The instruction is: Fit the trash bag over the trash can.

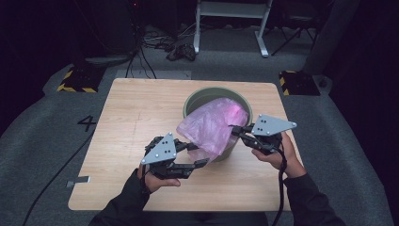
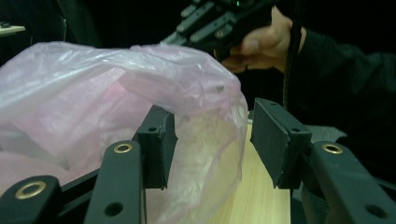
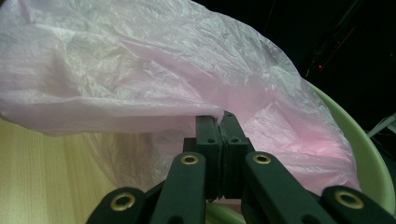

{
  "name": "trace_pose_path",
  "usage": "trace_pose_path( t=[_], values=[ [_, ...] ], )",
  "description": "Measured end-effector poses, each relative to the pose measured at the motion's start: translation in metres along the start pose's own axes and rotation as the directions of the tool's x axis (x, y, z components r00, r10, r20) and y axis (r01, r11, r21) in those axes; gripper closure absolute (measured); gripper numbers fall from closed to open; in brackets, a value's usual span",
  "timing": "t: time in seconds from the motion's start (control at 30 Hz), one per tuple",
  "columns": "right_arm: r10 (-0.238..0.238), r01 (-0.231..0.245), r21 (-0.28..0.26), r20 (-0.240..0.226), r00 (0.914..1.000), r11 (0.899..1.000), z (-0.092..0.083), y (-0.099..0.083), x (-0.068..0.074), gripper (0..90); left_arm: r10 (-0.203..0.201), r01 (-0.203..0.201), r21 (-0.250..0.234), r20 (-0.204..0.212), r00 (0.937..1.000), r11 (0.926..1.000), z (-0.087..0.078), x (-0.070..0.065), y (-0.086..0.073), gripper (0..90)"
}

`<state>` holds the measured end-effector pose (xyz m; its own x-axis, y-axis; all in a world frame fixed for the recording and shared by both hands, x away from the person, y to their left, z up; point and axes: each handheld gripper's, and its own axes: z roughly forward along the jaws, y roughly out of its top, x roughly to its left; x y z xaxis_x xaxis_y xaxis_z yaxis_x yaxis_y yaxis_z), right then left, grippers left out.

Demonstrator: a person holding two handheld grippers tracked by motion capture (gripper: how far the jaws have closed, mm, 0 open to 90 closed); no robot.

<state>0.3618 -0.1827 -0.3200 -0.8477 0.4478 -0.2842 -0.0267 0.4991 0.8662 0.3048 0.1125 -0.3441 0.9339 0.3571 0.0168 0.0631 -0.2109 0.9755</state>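
- we see a thin pink plastic bag (image 1: 214, 125) sitting partly inside a green bin (image 1: 200, 96) on the far half of the wooden table (image 1: 136, 117), with its loose edge spilling over the bin's near rim towards us.
- our right gripper (image 1: 234, 129) reaches in from the right side of the bin; in the right gripper view its jaws are pressed together on a fold of the bag's edge (image 3: 212, 114), with the bin's green rim (image 3: 359, 140) beside them.
- our left gripper (image 1: 200, 155) lies low over the table just in front of the bin, at the bag's hanging edge.
- in the left gripper view its jaws stand about half apart; the bag (image 2: 140, 93) drapes over one pad (image 2: 156, 144) and the other pad (image 2: 273, 140) is clear of the film, so nothing is pinched there.
- the same view shows the right gripper (image 2: 175, 39) at the bag's far side.
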Motion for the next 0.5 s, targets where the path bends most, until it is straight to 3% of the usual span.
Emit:
trace_pose_path(
  t=[0.07,0.17,0.43,0.5],
  values=[
    [-0.002,0.002,0.000,-0.001,1.0000,1.000,0.000,0.000,0.000,88.3,-0.018,0.019,-0.017,0.019,0.9996,0.9997,0.000,0.000,0.001,50.0],
    [-0.007,0.006,0.006,0.001,1.0000,1.000,0.000,-0.001,0.000,88.2,-0.009,0.008,-0.013,-0.011,0.9999,0.9999,0.003,-0.001,0.004,53.3],
    [-0.004,0.004,0.007,0.004,1.0000,1.000,0.001,-0.002,0.001,85.6,0.029,-0.031,-0.010,-0.131,0.9910,0.9995,0.013,0.003,0.007,88.7],
    [-0.002,0.002,0.007,0.004,1.0000,1.000,0.000,-0.003,0.001,84.3,0.026,-0.029,-0.016,-0.143,0.9894,0.9995,0.013,0.006,0.007,90.0]
  ],
)
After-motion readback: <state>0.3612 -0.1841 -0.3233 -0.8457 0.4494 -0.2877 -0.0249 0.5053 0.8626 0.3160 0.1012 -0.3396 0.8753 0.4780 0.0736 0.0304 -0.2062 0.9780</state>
